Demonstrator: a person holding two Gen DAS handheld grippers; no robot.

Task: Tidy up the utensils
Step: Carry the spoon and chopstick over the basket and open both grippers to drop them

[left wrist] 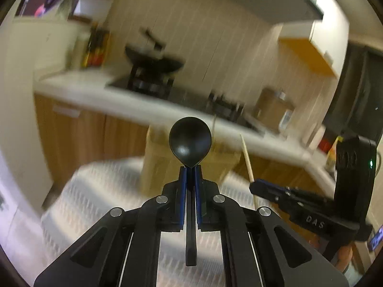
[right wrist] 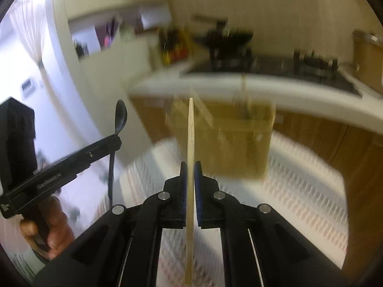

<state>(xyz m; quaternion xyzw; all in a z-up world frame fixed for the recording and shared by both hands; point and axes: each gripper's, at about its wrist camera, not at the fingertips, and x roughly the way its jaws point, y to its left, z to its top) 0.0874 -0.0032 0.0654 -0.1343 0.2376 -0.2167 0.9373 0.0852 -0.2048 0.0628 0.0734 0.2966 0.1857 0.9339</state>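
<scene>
My left gripper [left wrist: 190,168] is shut on a black spoon [left wrist: 190,141], bowl up and handle hanging down between the fingers. It also shows in the right wrist view [right wrist: 117,138], at the left, with the spoon [right wrist: 121,117] upright. My right gripper [right wrist: 190,165] is shut on a wooden chopstick [right wrist: 190,129] that stands upright. In the left wrist view the right gripper [left wrist: 257,184] is at the right with the chopstick [left wrist: 246,160]. A wooden utensil holder [right wrist: 239,141] stands ahead on a patterned table mat; it also shows in the left wrist view [left wrist: 158,162], blurred.
A white kitchen counter [right wrist: 299,91] with a gas hob and a black wok [right wrist: 227,38] runs behind the table. Bottles [left wrist: 95,47] stand at its left end. Wooden cabinet fronts [left wrist: 79,138] are below. The background is motion-blurred.
</scene>
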